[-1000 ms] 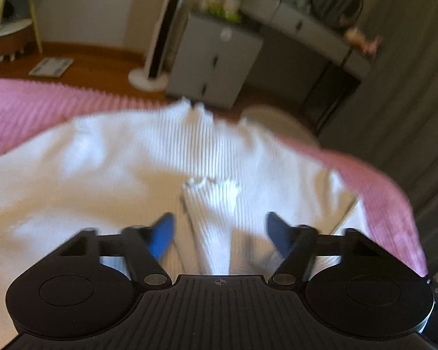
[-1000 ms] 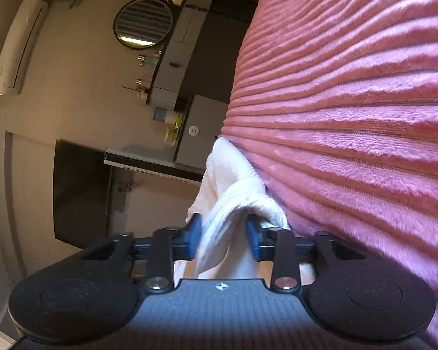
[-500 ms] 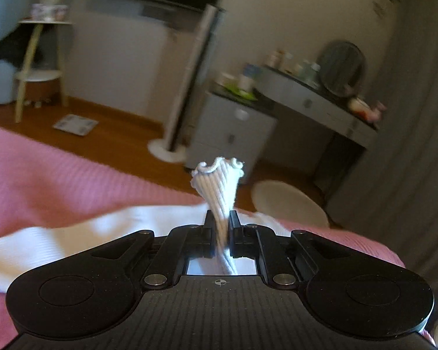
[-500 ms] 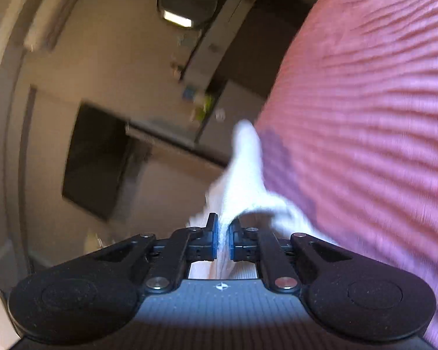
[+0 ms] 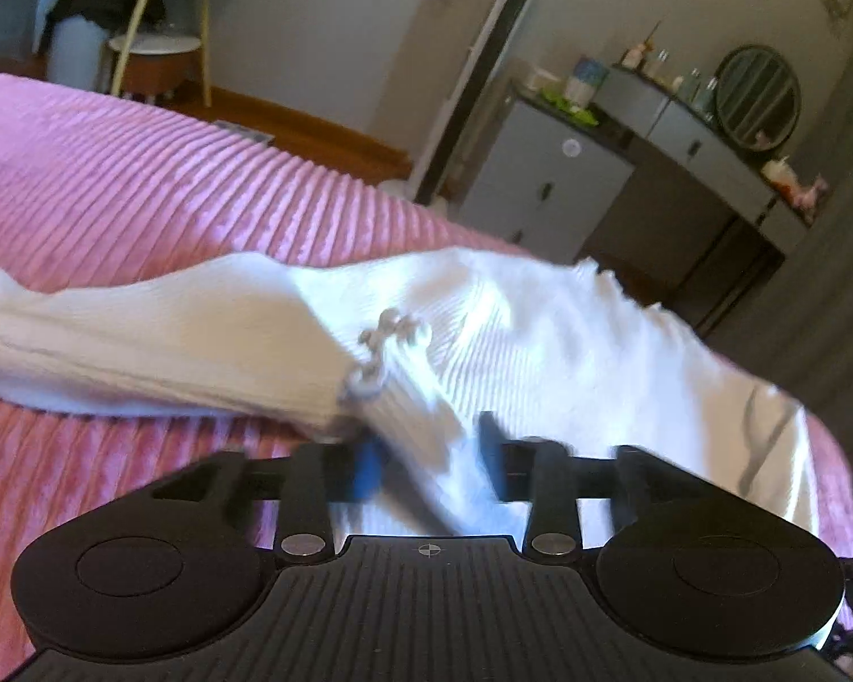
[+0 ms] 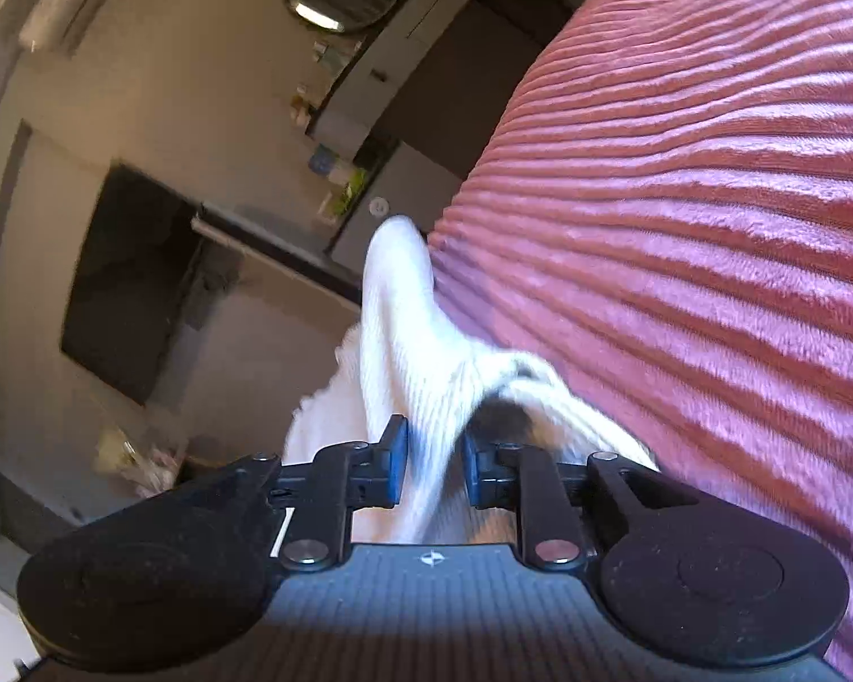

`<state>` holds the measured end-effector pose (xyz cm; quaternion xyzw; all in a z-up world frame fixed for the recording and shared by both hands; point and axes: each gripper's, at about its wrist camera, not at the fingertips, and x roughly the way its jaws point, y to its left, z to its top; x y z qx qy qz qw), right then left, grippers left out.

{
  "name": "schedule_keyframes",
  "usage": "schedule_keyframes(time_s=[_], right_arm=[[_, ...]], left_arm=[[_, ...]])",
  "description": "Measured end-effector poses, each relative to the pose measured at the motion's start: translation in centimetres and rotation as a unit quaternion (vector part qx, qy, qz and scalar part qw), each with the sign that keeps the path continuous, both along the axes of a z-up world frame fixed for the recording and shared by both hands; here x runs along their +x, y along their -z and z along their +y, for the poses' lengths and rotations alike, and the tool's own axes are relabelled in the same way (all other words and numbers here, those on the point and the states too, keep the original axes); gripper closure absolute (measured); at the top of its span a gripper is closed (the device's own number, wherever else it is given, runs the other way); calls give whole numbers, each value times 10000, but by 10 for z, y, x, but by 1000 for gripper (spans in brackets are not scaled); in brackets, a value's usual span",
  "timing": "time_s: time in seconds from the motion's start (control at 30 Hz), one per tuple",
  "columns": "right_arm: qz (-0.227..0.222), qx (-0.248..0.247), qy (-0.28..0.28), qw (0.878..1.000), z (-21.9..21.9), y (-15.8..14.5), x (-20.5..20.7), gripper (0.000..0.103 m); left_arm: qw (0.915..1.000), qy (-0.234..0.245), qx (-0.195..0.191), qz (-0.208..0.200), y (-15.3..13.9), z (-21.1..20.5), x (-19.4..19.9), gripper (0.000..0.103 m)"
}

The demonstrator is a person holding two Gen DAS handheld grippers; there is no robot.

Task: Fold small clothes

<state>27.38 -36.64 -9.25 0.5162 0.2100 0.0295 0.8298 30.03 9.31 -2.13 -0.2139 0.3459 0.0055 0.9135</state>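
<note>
A white ribbed knit garment [image 5: 540,335] lies on the pink ribbed bedspread [image 5: 142,182]. One sleeve is folded across its body, its ruffled cuff [image 5: 386,352] just ahead of my left gripper [image 5: 429,460]. The left jaws are open, with the sleeve lying loose between them. In the right wrist view my right gripper [image 6: 433,463] is open too, and a fold of the same white garment [image 6: 404,318] runs between its blue pads without being pinched. The view is tilted, with the bedspread [image 6: 682,216] on the right.
Beyond the bed's far edge stand a grey cabinet [image 5: 540,182], a dresser with a round mirror [image 5: 756,94], a tall floor fan [image 5: 477,68] and a small side table [image 5: 153,51]. A grey curtain [image 5: 847,261] hangs at the right.
Both grippers were shut on the garment half a second ago and have now opened. The left gripper brought the sleeve cuff down onto the garment's body and let it go.
</note>
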Motion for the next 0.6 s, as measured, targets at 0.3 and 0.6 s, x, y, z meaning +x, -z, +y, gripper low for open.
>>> schedule_keyframes(time_s=[0.3,0.6], right_arm=[[-39,216,643,9977,-34,13,-2,96],[120,303,586,9977,-37,8,-5,96]], left_arm=[[9999,-11,144,38,6,-14,8,86],[9987,29,463,-215,-2,-19,-5,89]])
